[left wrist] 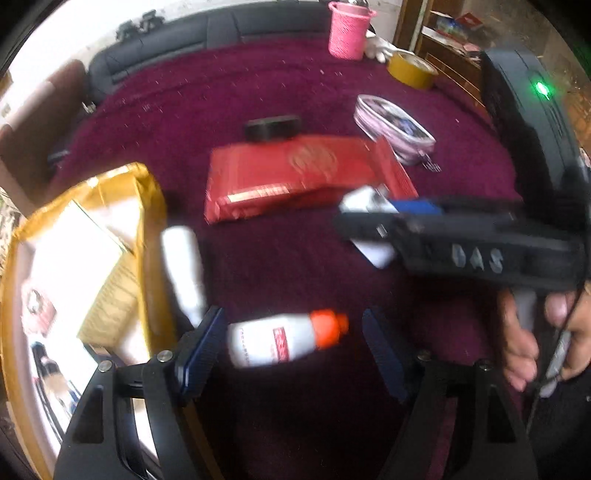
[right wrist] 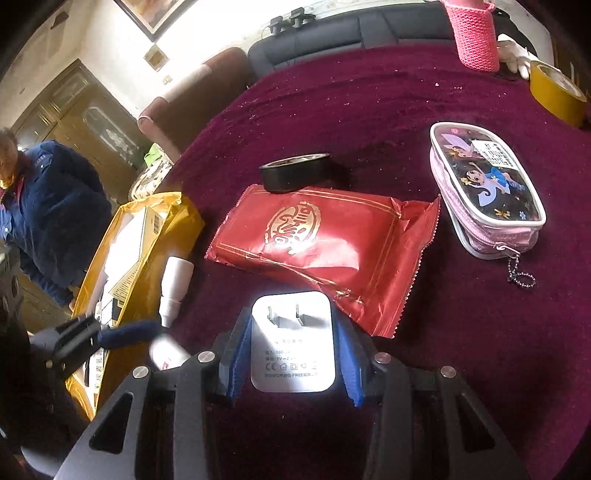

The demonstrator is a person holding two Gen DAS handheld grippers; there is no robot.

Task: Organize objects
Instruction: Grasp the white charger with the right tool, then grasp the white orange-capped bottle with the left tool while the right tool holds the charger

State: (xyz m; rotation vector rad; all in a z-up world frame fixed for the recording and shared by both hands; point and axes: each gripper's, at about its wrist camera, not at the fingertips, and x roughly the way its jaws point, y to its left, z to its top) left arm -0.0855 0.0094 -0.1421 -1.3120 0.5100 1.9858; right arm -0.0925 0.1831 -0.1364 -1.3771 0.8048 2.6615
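Observation:
My left gripper (left wrist: pixel 291 343) is open, its blue pads on either side of a small white bottle with an orange cap (left wrist: pixel 284 341) lying on the maroon cloth. My right gripper (right wrist: pixel 293 343) is shut on a white plug adapter (right wrist: pixel 293 343), prongs up, held just above the cloth; it also shows in the left wrist view (left wrist: pixel 369 221). A yellow bag (right wrist: pixel 147 236) holding boxes lies open at the left, with a white dropper bottle (right wrist: pixel 173 284) against its side. A red foil packet (right wrist: pixel 325 243) lies in the middle.
A black tape roll (right wrist: pixel 295 171) sits behind the red packet. A pink cartoon pouch (right wrist: pixel 487 188) lies at the right. A pink knitted cup (right wrist: pixel 474 33) and a yellow tape roll (right wrist: pixel 557 92) stand at the far edge. A person in blue (right wrist: pixel 44 206) stands at the left.

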